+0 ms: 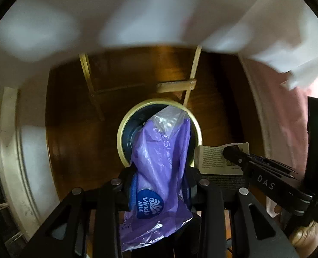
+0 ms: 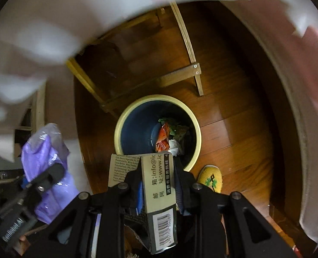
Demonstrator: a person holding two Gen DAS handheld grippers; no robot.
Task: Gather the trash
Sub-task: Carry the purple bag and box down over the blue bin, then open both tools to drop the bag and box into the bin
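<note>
A round bin (image 1: 196,129) with a cream rim and dark blue inside stands on the wooden floor below both grippers. My left gripper (image 1: 159,178) is shut on a purple plastic tissue wrapper (image 1: 159,167) that hangs over the bin's mouth. My right gripper (image 2: 158,176) is shut on a beige and black printed carton (image 2: 159,185), held just above the bin (image 2: 135,133). Orange, green and white wrappers (image 2: 169,135) lie inside the bin. The right gripper and its carton (image 1: 214,159) show at the right of the left wrist view; the purple wrapper (image 2: 45,157) shows at the left of the right wrist view.
A light wooden frame (image 2: 189,73) stands on the floor behind the bin. Blurred white cloth (image 1: 137,15) hangs across the top of both views. A foot in a yellow knitted slipper (image 2: 210,177) rests right of the bin. A cream curved edge (image 1: 10,150) runs down the left.
</note>
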